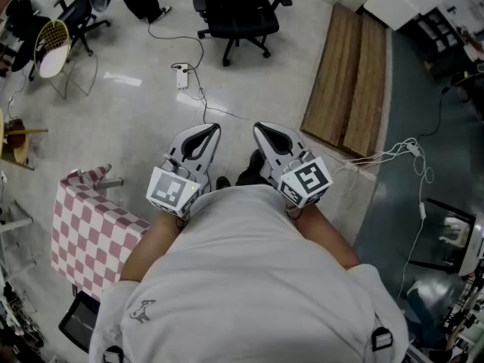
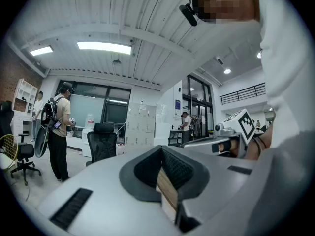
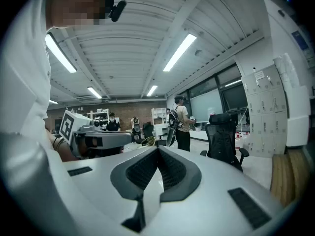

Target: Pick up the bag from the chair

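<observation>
A yellow woven bag [image 1: 51,48] with something white inside rests on a wire chair [image 1: 76,78] at the far left of the head view, far from both grippers. It also shows small in the left gripper view, the bag [image 2: 7,150] at the left edge. My left gripper [image 1: 214,129] and right gripper [image 1: 259,127] are held side by side close to my chest, pointing level into the room. Both are shut with nothing between the jaws, as the left gripper [image 2: 161,150] and right gripper [image 3: 158,149] show in their own views.
A black office chair [image 1: 238,10] stands straight ahead. Wooden panels [image 1: 349,82] lie on the floor at the right, with white cables [image 1: 401,153] beyond. A table with a pink checkered cloth [image 1: 91,233] is at my left. A person with a backpack [image 2: 58,132] stands ahead.
</observation>
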The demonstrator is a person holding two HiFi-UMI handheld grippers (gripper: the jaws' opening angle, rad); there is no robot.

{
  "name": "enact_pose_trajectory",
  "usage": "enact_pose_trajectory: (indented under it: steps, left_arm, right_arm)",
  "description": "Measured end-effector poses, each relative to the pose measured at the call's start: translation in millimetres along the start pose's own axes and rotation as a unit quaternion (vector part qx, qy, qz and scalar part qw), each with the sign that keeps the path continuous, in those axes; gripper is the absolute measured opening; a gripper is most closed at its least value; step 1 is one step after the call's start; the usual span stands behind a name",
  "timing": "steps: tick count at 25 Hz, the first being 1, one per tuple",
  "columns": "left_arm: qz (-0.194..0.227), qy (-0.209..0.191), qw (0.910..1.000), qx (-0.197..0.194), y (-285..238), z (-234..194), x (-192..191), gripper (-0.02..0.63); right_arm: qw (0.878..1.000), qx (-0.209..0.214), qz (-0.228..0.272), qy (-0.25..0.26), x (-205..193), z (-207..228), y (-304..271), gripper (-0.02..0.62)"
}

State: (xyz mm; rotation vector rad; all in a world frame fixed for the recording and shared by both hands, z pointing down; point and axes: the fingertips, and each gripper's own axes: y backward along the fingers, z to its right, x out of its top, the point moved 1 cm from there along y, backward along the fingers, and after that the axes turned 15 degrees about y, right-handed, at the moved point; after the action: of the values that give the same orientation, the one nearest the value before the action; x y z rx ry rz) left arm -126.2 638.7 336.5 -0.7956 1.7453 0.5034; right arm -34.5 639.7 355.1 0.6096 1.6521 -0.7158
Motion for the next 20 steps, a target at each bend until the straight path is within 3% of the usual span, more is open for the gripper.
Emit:
enact_pose_trajectory:
  steps: [11, 20]
  left_arm:
    - [-0.009, 0.009, 0.9998, 0.016, -29, -9, 1, 0.008]
    - [-0.020, 0.023, 0.9994, 0.016, -80, -19, -10, 0.008]
  right_arm:
    - [1.000, 0.002, -0.008, -0.005, -12, 31, -4, 0.032]
    - [1.000, -0.001, -0.020, -0.021, -34, 88, -5, 0.032]
